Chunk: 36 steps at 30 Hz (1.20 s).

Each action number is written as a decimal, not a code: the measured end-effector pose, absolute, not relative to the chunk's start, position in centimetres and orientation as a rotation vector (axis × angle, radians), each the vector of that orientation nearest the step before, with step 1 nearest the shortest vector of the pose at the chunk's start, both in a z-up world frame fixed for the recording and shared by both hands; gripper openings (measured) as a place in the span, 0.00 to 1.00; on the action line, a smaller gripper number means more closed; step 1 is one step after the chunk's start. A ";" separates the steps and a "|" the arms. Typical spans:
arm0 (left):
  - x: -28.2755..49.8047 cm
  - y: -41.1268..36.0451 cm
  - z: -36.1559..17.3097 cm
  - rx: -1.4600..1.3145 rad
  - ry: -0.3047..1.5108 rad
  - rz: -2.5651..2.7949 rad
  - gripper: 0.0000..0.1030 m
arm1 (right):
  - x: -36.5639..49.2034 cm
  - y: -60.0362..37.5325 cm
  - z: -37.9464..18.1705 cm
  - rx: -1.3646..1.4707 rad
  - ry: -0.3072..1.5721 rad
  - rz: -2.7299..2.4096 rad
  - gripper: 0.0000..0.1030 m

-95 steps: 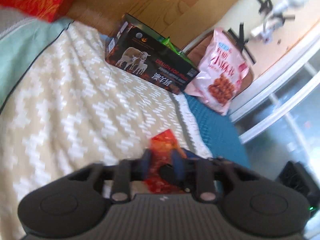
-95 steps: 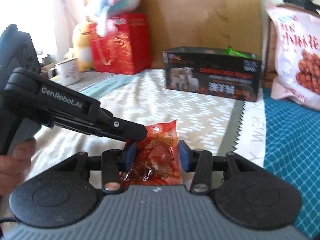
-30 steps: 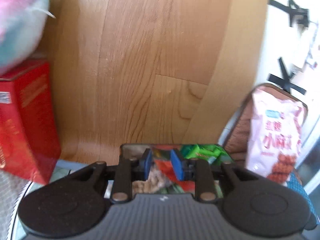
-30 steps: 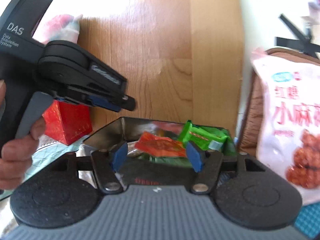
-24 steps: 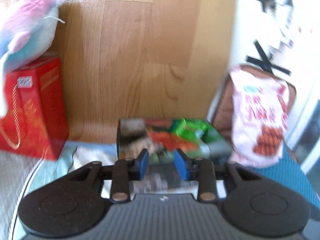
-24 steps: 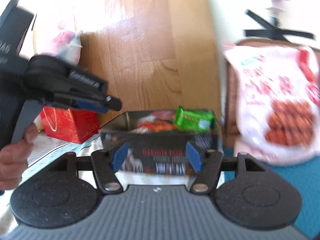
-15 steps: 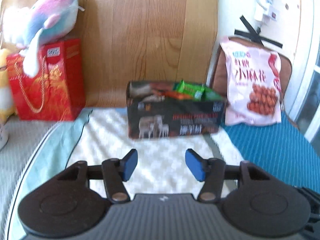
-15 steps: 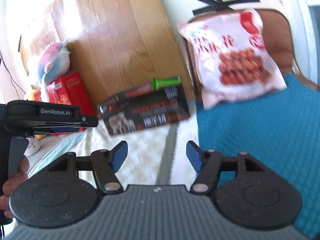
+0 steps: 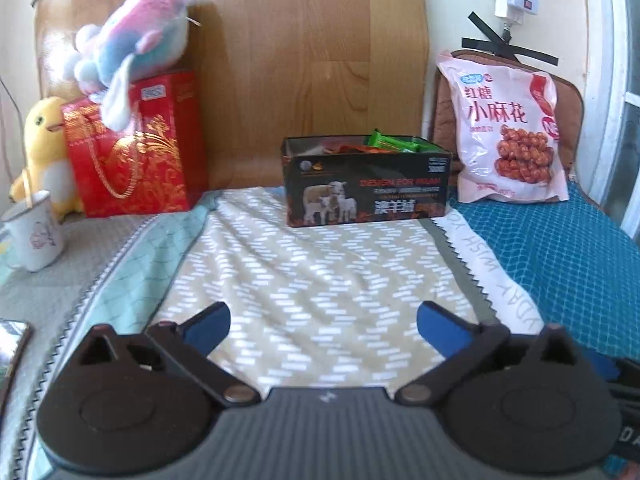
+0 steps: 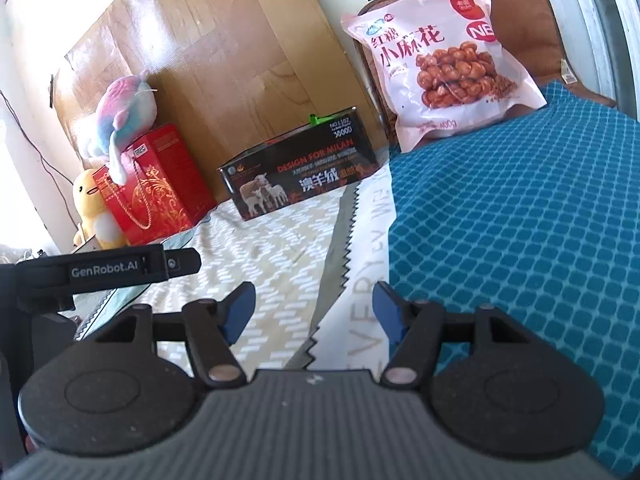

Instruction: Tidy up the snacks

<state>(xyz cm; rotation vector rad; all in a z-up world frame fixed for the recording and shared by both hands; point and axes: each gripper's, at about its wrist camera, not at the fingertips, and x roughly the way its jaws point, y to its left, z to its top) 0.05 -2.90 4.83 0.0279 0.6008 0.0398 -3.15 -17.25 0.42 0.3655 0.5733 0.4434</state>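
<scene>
We're over the patterned blanket (image 9: 312, 280), and the black box (image 9: 366, 186) of snack packets (image 9: 394, 145) sits at its far edge. Our left gripper (image 9: 322, 326) is opening wide on nothing, while our right gripper (image 10: 314, 308) hangs parted and empty.

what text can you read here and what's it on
"DESIGN FOR MILAN", "澳羊绒", "NO.1102": black box
"红糖 小麻花": pink bag
"GenRobot.AI": left gripper
"EVERY", "WISH", "DAY": white blanket strip
Red bag sticker, box and bag small print: too blurred
</scene>
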 end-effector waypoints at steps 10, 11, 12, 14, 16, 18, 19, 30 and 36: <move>-1.3 -4.0 5.1 0.144 0.577 0.113 1.00 | -4.1 -18.1 0.9 0.431 0.582 0.444 0.67; -1.3 -4.0 5.1 0.144 0.575 0.114 1.00 | -4.1 -18.1 1.0 0.433 0.580 0.443 0.68; -1.3 -3.9 5.1 0.144 0.575 0.114 1.00 | -4.2 -18.1 1.1 0.433 0.578 0.442 0.68; -1.3 -3.9 5.1 0.142 0.578 0.112 1.00 | -4.3 -18.0 1.1 0.433 0.579 0.443 0.69; -1.2 -3.8 5.0 0.141 0.581 0.115 1.00 | -4.3 -17.9 1.2 0.435 0.580 0.438 0.69; -1.1 -3.8 4.9 0.147 0.584 0.127 1.00 | -4.3 -18.0 1.1 0.437 0.583 0.436 0.70; -1.1 -3.8 4.9 0.151 0.585 0.135 1.00 | -4.3 -18.0 1.1 0.439 0.585 0.434 0.70; -1.0 -3.7 4.4 0.193 0.590 0.190 1.00 | -4.1 -18.1 0.9 0.454 0.597 0.423 0.74; -0.9 -3.6 4.3 0.196 0.604 0.194 1.00 | -4.1 -18.1 0.8 0.461 0.603 0.418 0.75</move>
